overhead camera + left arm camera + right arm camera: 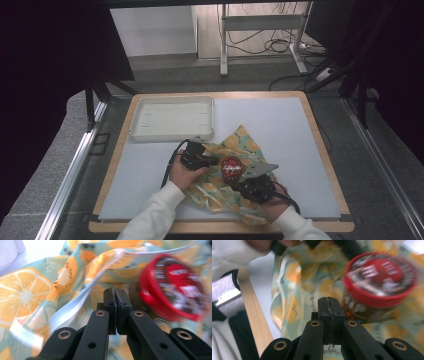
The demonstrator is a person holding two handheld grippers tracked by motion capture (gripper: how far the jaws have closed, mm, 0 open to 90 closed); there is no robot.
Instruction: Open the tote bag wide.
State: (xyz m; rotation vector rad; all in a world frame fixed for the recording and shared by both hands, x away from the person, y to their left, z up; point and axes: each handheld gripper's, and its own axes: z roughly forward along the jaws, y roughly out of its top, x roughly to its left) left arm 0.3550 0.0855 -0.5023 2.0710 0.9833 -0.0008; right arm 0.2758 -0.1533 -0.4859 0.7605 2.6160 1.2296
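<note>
My left gripper and my right gripper are both clenched with jaws pressed together and nothing visibly pinched between them, though cloth may hide a thin fold. Between them, just ahead of each tip, the red-lidded jar stands on the crumpled orange-print cloth. Farther off beyond my left tongs the white tray lies empty, so I judge little is done yet.

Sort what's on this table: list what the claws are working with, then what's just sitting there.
In use: fruit-print cloth; red-lidded jar standing on the cloth; left claw and right claw, both shut, one on each side of the jar.

Lying about: white tray, apart from the cloth; frame and cables on the floor beyond.
</note>
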